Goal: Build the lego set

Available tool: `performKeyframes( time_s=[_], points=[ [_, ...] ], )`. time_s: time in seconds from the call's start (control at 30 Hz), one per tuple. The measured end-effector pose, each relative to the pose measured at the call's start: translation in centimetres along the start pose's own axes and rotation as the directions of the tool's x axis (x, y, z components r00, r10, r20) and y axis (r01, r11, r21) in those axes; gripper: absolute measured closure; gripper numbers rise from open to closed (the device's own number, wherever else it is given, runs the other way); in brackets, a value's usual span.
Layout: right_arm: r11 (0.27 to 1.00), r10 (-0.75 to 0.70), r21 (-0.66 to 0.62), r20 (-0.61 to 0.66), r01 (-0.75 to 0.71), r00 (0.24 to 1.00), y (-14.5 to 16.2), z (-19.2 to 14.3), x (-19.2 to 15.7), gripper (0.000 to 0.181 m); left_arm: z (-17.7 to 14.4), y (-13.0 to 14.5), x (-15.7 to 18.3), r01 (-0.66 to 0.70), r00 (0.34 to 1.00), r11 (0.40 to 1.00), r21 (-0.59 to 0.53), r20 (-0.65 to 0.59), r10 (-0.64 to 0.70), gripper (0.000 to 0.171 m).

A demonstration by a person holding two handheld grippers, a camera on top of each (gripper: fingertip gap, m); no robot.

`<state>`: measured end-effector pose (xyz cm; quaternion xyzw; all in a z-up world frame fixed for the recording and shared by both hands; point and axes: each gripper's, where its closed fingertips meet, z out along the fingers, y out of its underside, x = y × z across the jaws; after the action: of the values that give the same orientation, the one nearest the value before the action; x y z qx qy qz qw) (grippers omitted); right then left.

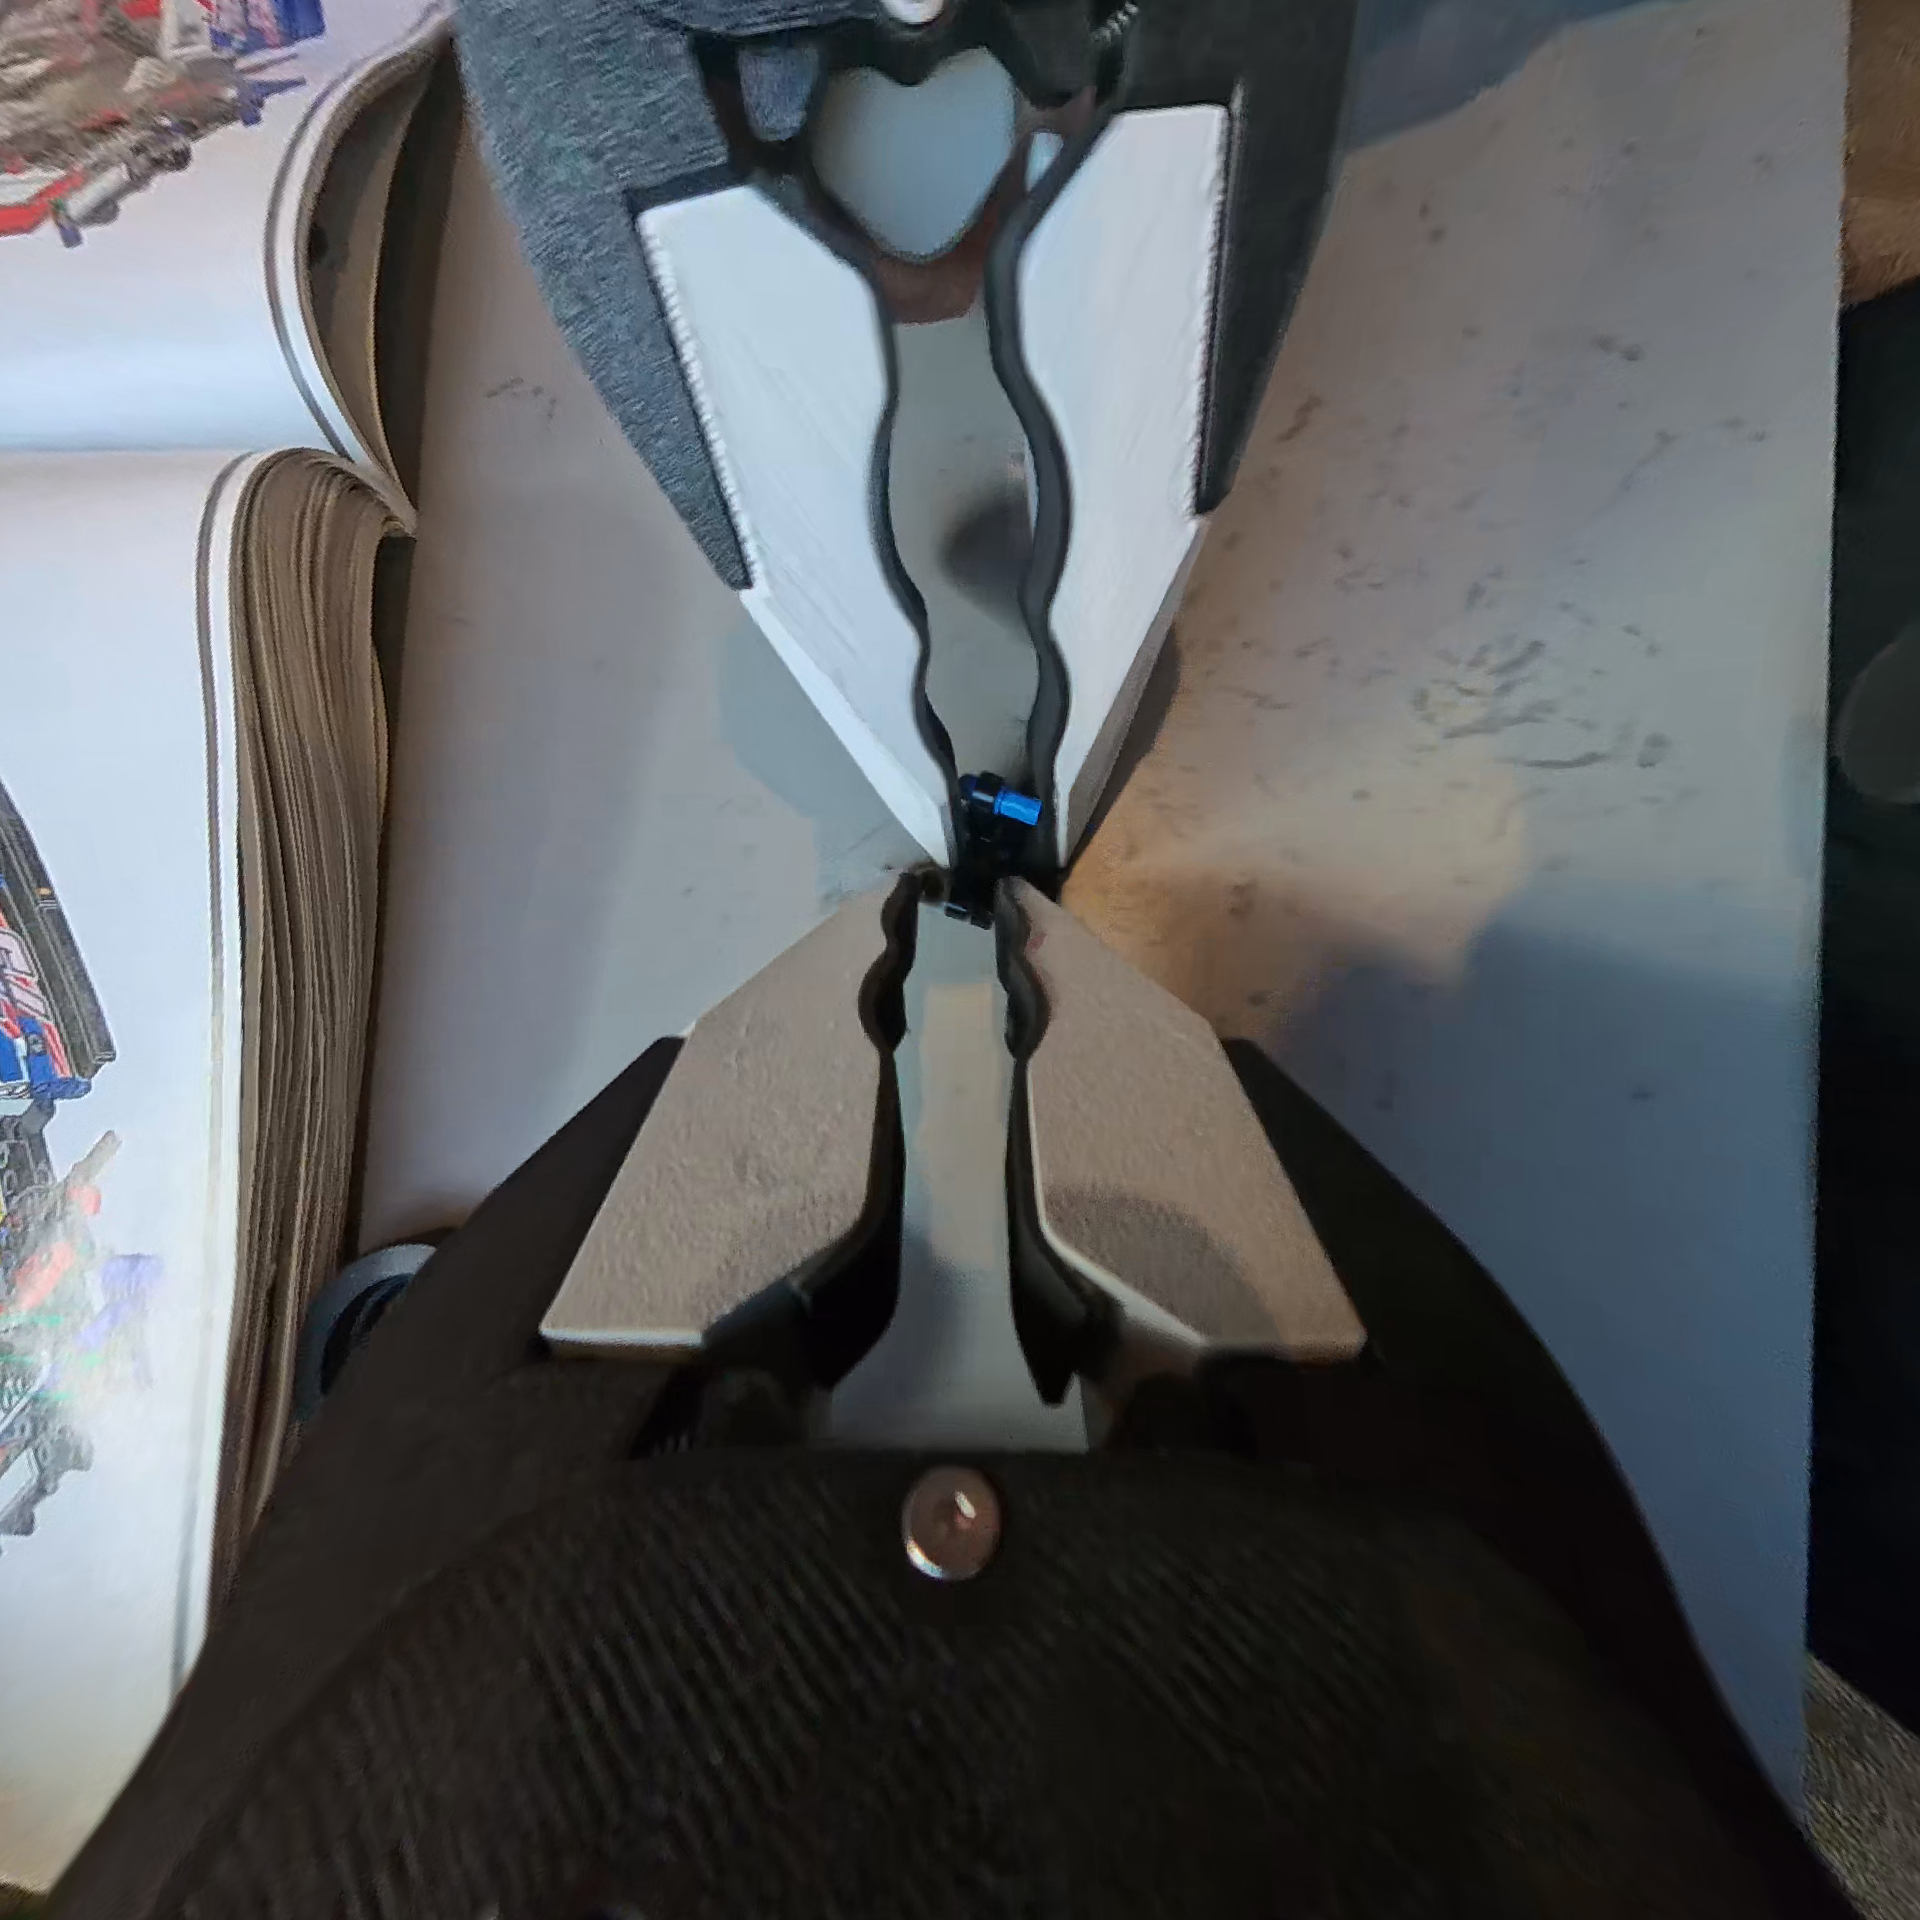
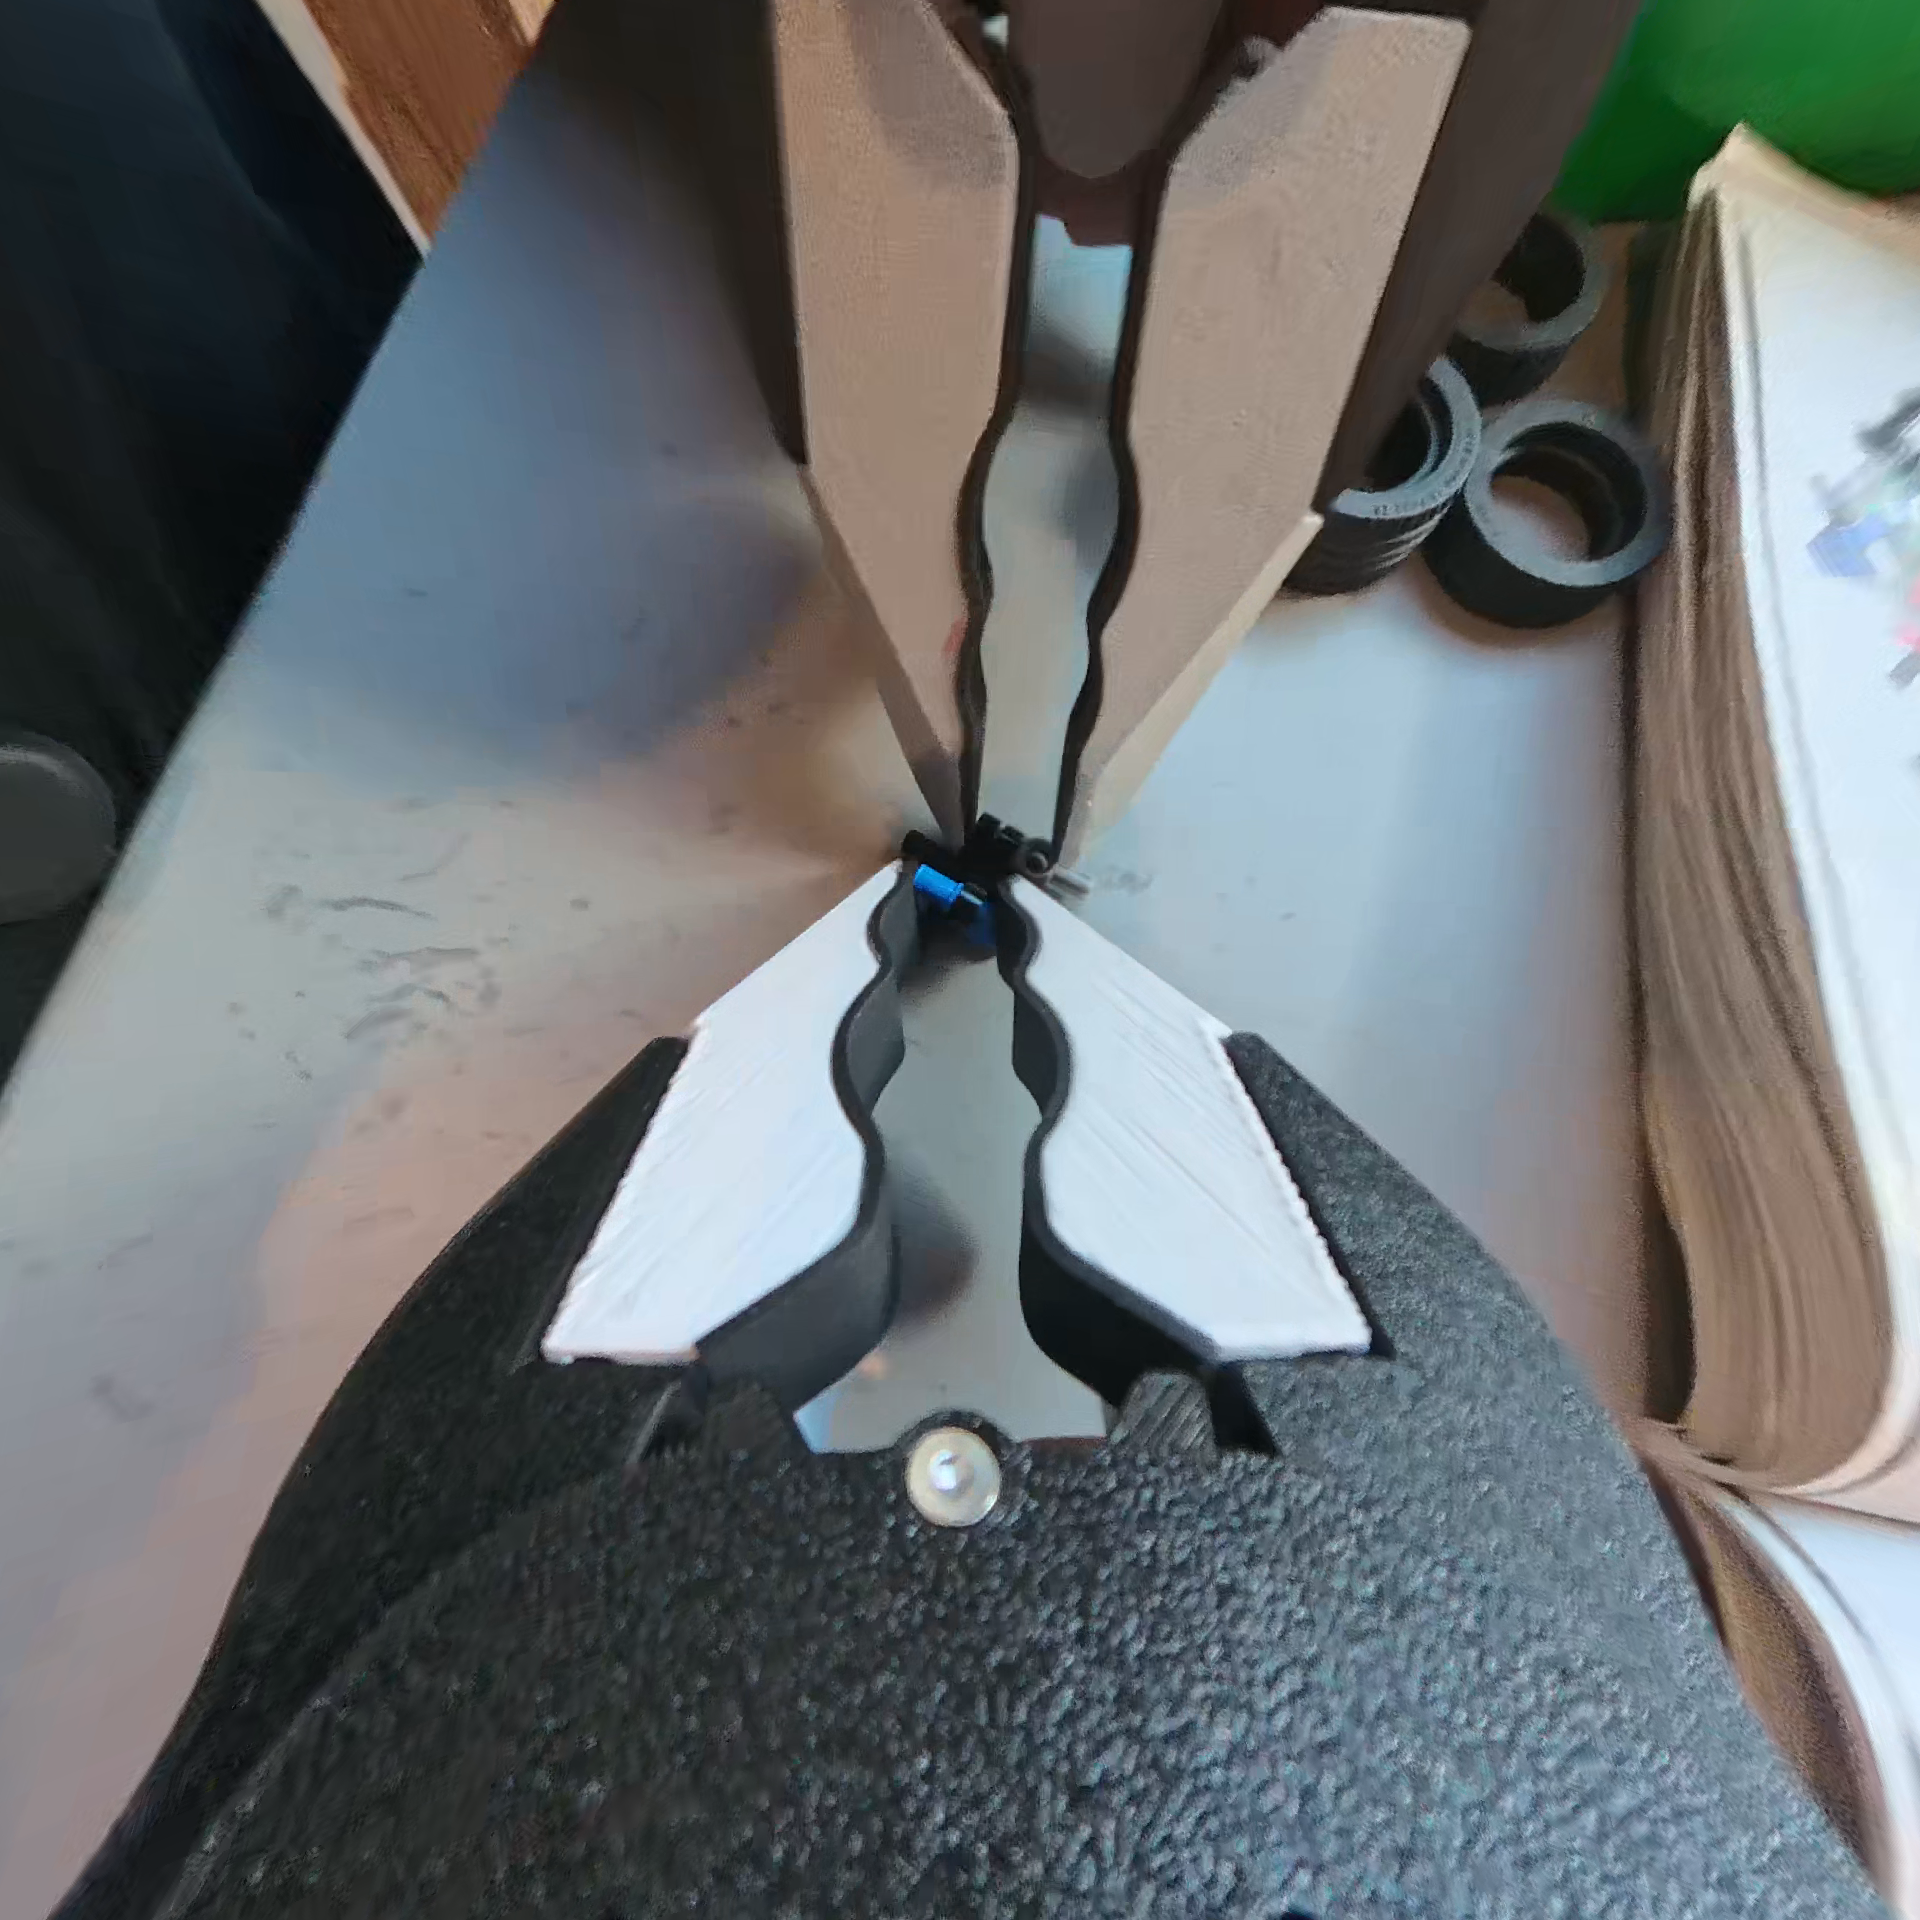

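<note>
My two grippers meet tip to tip above the grey table (image 1: 1455,520). Between them is a small black lego piece (image 1: 975,878) with a blue pin (image 1: 1008,802) stuck through it. My left gripper (image 1: 961,894), with tan fingers, is shut on the near end of the black piece. My right gripper (image 1: 1003,821), with white fingers, comes in from the top and is shut across the blue pin. In the right wrist view my right gripper (image 2: 956,899) has the blue pin (image 2: 932,886) between its pads. There the left gripper (image 2: 1018,831) pinches the black piece (image 2: 997,844) from above.
An open instruction booklet (image 1: 104,727) lies left of the grippers; in the right wrist view it (image 2: 1818,727) is at the right. Several black tyres (image 2: 1558,520) sit beside it, and one tyre (image 1: 353,1320) shows by my left gripper. The table's edge (image 1: 1829,935) runs down the right. The grippers are tip to tip, or close to it.
</note>
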<state>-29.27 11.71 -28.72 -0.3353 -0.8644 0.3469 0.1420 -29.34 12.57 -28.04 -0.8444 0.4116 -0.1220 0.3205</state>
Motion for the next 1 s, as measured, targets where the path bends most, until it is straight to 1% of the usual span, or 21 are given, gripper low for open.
performKeyframes(
  time_s=[0.03,0.07,0.13,0.2,0.23,0.3,0.33,0.37,0.4,0.5,0.53,0.57,0.63,0.7,0.83,0.9,0.93,1.0],
  points=[
    [0.997,0.080,-0.017,0.046,-0.079,0.996,0.0,-0.1,0.0,0.166,-0.1,0.0,-0.2,0.005,1.000,1.000,-0.022,0.008,-0.005,0.156],
    [0.986,0.165,-0.037,0.075,-0.163,0.983,0.0,-0.3,0.3,0.166,-0.2,0.3,-0.4,0.016,1.000,0.998,-0.055,0.018,-0.015,0.148],
    [0.952,0.300,0.023,0.108,-0.304,0.948,-0.7,-1.2,1.1,0.167,-0.5,0.9,-0.7,0.042,0.998,0.994,-0.099,0.055,-0.037,0.130],
    [0.902,0.413,0.083,0.115,-0.423,0.904,-1.0,-2.3,1.9,0.167,-0.9,1.1,-0.5,0.020,0.996,0.996,-0.083,0.094,-0.012,0.118],
    [0.871,0.460,0.108,0.171,-0.480,0.872,-1.4,-2.9,1.5,0.167,-1.2,0.9,-0.7,-0.009,0.989,0.998,-0.063,0.148,0.019,0.118],
    [0.780,0.539,0.141,0.343,-0.610,0.769,-2.8,-4.1,-0.1,0.167,-2.1,-0.2,-1.2,-0.090,0.960,0.996,-0.009,0.267,0.089,0.118],
    [0.739,0.554,0.162,0.406,-0.654,0.727,-3.5,-4.6,-0.6,0.166,-2.5,-1.0,-1.0,-0.134,0.946,0.991,0.018,0.300,0.123,0.118],
    [0.703,0.554,0.178,0.470,-0.689,0.687,-4.2,-5.2,-1.2,0.167,-2.9,-1.8,-0.6,-0.175,0.936,0.984,0.041,0.316,0.154,0.120],
    [0.669,0.554,0.179,0.528,-0.722,0.644,-4.7,-5.7,-1.9,0.167,-3.1,-2.5,0.1,-0.210,0.934,0.976,0.060,0.307,0.182,0.122],
    [0.592,0.520,0.152,0.678,-0.791,0.519,-6.0,-6.9,-3.8,0.166,-3.5,-4.5,1.8,-0.279,0.929,0.951,0.130,0.286,0.233,0.147],
    [0.563,0.510,0.145,0.713,-0.813,0.481,-6.3,-7.1,-4.2,0.166,-3.6,-5.1,2.4,-0.294,0.932,0.942,0.162,0.270,0.244,0.161],
    [0.532,0.498,0.140,0.746,-0.835,0.443,-6.6,-7.4,-4.3,0.166,-3.7,-5.7,2.9,-0.302,0.933,0.935,0.188,0.258,0.250,0.165],
    [0.473,0.466,0.124,0.806,-0.872,0.366,-7.1,-8.1,-4.5,0.166,-3.9,-6.4,3.2,-0.291,0.938,0.932,0.217,0.256,0.234,0.164],
    [0.436,0.445,0.130,0.829,-0.890,0.339,-7.1,-8.4,-4.5,0.166,-4.0,-6.6,3.3,-0.252,0.953,0.936,0.247,0.232,0.195,0.164],
    [0.394,0.420,0.108,0.862,-0.913,0.283,-7.2,-8.5,-4.5,0.166,-4.1,-6.8,3.7,-0.138,0.986,0.935,0.326,0.138,0.097,0.164],
    [0.390,0.421,0.099,0.865,-0.916,0.273,-7.2,-8.4,-4.5,0.165,-4.2,-6.9,4.1,-0.065,0.997,0.931,0.360,0.065,0.045,0.159],
    [0.389,0.421,0.095,0.866,-0.916,0.269,-7.2,-8.4,-4.5,0.165,-4.2,-6.9,4.1,-0.036,0.999,0.926,0.375,0.041,0.023,0.163],
    [0.386,0.428,0.082,0.867,-0.919,0.257,-7.1,-8.2,-4.4,0.165,-4.1,-6.8,4.1,-0.010,1.000,0.918,0.396,0.018,0.003,0.164]
  ],
)
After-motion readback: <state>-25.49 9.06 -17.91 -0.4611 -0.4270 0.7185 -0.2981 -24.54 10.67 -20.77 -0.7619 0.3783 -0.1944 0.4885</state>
